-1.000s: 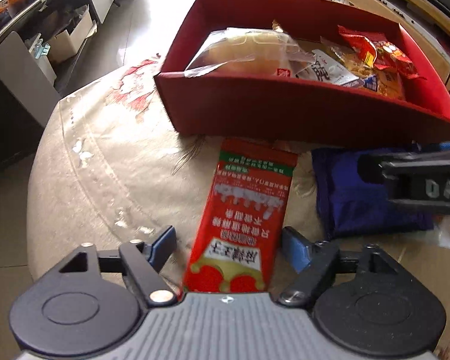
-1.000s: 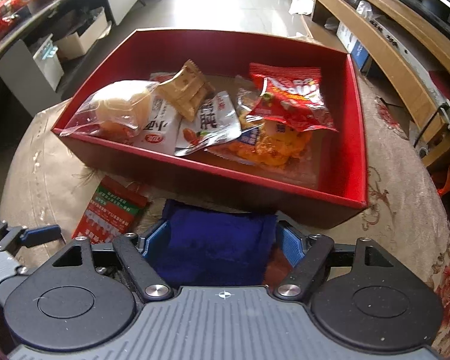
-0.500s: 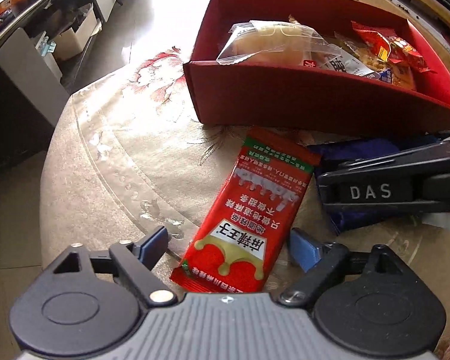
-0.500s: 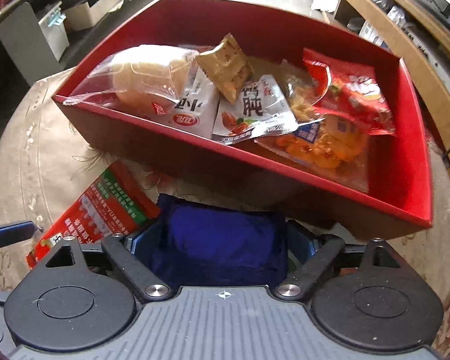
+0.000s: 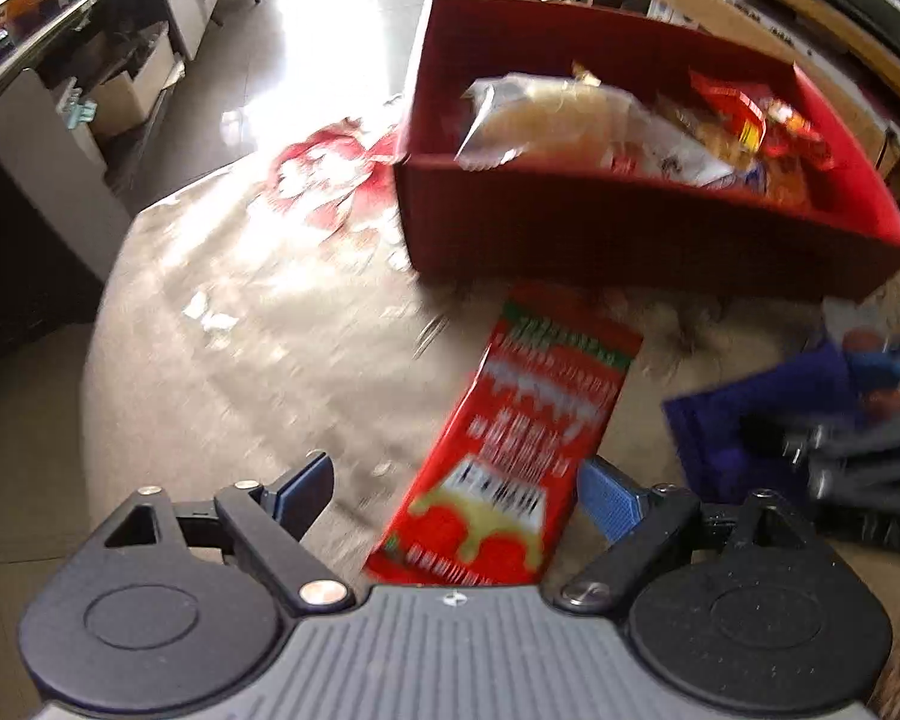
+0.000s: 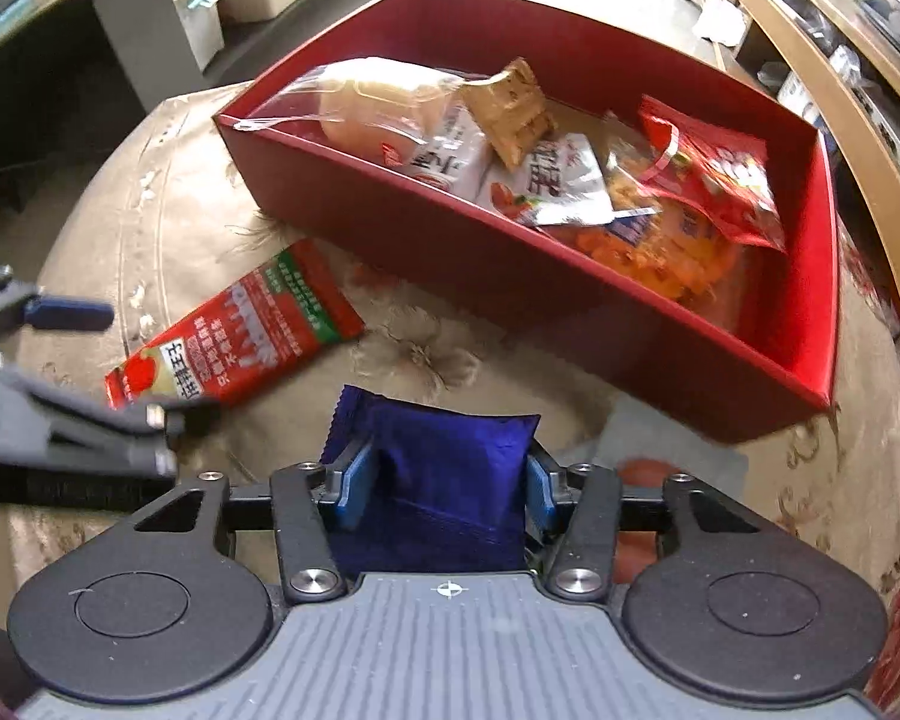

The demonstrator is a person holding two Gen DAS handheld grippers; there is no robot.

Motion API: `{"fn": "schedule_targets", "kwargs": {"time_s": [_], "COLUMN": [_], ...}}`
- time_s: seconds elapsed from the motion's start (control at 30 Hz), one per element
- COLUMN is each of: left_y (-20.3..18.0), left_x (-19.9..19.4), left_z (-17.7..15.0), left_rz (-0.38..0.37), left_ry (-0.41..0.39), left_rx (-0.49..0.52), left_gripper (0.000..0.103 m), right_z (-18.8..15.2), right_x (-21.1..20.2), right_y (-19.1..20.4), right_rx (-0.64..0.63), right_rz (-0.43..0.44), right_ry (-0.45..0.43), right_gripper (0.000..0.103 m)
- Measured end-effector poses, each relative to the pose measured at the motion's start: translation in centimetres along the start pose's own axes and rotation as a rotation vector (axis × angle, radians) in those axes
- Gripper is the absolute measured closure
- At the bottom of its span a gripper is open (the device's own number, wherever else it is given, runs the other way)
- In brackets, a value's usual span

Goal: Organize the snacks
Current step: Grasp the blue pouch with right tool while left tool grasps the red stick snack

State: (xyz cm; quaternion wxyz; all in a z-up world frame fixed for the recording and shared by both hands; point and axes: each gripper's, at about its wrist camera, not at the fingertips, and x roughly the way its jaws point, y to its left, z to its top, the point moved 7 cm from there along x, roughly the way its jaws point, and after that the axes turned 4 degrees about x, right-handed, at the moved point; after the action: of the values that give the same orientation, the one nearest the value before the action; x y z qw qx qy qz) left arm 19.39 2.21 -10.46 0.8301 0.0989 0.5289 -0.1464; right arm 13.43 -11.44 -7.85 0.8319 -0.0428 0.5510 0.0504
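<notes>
A long red snack packet (image 5: pixel 528 438) lies flat on the table in front of the red box (image 5: pixel 630 228). My left gripper (image 5: pixel 453 480) straddles its near end, open, pads clear of it. To its right, a blue packet (image 6: pixel 438 432) sits between the blue pads of my right gripper (image 6: pixel 447 471). Those jaws are closing and press its sides, and the foil puckers. The right wrist view also has the red packet (image 6: pixel 234 336), the left gripper (image 6: pixel 120 366) at the left edge, and the box wall (image 6: pixel 510 264).
The box holds several snacks, among them a clear bread bag (image 6: pixel 378 102) and a red chip bag (image 6: pixel 714 180). The round table with its flowered cloth (image 5: pixel 240 312) drops off at the left. Wooden shelving (image 6: pixel 840 78) stands at the right.
The right gripper's fingers have narrowed onto the blue packet and the view has swung so the box sits farther off. The left gripper shifted slightly; the red packet stays between its open fingers.
</notes>
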Motion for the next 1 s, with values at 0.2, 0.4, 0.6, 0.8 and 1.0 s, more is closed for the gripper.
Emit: {"fn": "schedule_targets", "kwargs": {"time_s": [0.2, 0.4, 0.6, 0.8, 1.0], "left_y": [-1.5, -0.9, -0.6, -0.6, -1.9], "left_x": [1.7, 2.3, 2.5, 2.3, 0.6], "left_z": [0.9, 1.0, 0.3, 0.2, -0.3], "left_rz": [0.059, 0.051, 0.026, 0.024, -0.007], "left_ry": [0.011, 0.01, 0.012, 0.002, -0.018], "left_rx": [0.078, 0.046, 0.006, 0.025, 0.056], "left_gripper": [0.009, 0.0, 0.0, 0.002, 0.039], "right_z": [-0.1, 0.6, 0.1, -0.2, -3.6], "right_x": [0.4, -0.8, -0.5, 0.3, -0.6], "right_y": [0.6, -1.5, 0.1, 1.6, 3.6], "right_rx": [-0.052, 0.038, 0.02, -0.063, -0.082], "right_rz": [0.024, 0.031, 0.087, 0.092, 0.171], "right_ry": [0.023, -0.001, 0.029, 0.034, 0.105], "right_gripper": [0.031, 0.03, 0.03, 0.024, 0.027]}}
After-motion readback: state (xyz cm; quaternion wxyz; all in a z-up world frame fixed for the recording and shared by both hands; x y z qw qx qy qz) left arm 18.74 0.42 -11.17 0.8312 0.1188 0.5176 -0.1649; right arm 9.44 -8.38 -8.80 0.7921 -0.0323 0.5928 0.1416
